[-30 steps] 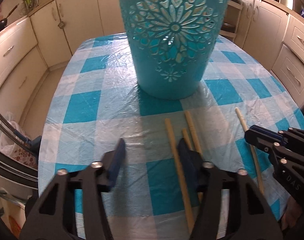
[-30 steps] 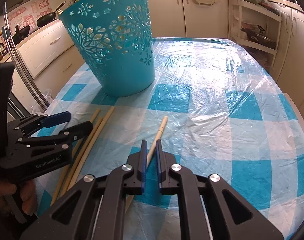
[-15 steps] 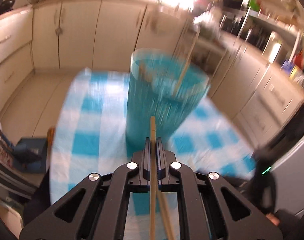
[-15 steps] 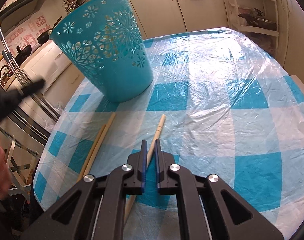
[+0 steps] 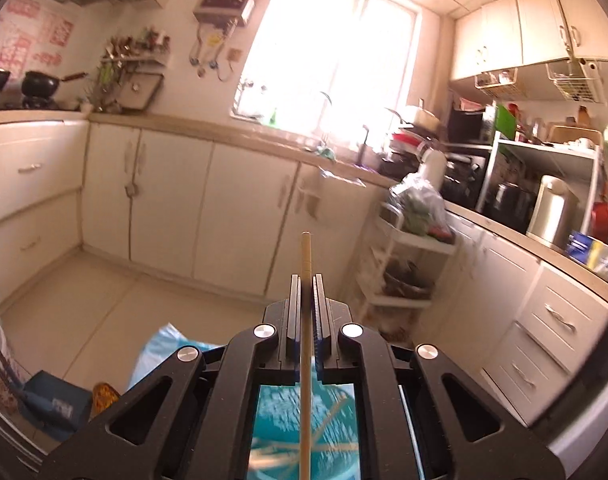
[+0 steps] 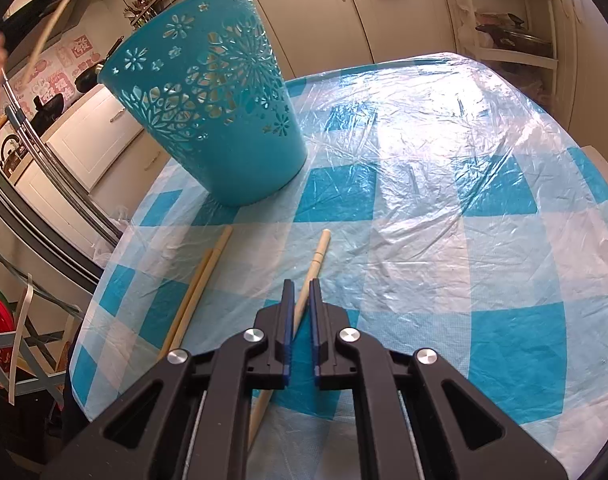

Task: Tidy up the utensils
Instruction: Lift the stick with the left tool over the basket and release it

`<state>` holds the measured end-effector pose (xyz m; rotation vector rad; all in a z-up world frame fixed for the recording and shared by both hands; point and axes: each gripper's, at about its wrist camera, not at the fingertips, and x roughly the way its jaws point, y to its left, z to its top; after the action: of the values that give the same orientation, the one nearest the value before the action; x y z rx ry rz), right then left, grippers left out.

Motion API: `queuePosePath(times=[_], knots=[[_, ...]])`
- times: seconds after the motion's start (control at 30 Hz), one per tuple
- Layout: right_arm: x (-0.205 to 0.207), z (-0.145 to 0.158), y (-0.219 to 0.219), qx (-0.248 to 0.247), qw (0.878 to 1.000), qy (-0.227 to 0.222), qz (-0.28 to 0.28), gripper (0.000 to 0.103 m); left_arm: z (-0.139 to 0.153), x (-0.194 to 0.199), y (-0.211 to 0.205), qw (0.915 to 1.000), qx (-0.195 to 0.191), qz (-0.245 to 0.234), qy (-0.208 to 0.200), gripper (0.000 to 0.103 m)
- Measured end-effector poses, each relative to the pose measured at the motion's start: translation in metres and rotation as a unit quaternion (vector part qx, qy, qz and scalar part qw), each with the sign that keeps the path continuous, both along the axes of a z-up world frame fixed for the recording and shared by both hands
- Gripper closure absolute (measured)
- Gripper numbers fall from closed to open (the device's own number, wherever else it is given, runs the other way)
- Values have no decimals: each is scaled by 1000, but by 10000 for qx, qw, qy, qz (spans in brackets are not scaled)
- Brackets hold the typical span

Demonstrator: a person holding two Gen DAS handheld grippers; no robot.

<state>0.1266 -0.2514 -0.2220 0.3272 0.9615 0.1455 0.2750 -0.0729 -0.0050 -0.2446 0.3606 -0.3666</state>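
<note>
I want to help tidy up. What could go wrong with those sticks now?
The left gripper pinches one chopstick high above the blue basket; released off-centre, it could miss and hit the floor. The right gripper straddles another chopstick lying on slippery plastic; it might slide or roll away.

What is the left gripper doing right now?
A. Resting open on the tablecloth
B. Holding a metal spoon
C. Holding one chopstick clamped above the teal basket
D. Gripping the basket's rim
C: the left gripper has its jaws shut on a single chopstick that sticks out past the fingertips, and the teal basket with other chopsticks inside shows below it.
</note>
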Motion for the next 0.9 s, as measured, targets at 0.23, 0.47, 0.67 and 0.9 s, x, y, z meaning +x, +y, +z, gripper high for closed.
queuePosePath(times=[0.23, 0.47, 0.67, 0.9], knots=[[0, 0, -1, 29, 10000, -9, 17, 95, -34, 40, -15, 9986, 152, 507, 43, 98], [0, 0, -1, 28, 10000, -11, 18, 94, -70, 32, -18, 9972, 527, 466, 264, 98], [0, 0, 0, 7, 10000, -8, 25, 94, -78, 12, -8, 9960, 732, 285, 423, 92], [-3, 3, 13, -410, 9991, 3, 60, 93, -66, -33, 31, 9960, 757, 416, 222, 44]])
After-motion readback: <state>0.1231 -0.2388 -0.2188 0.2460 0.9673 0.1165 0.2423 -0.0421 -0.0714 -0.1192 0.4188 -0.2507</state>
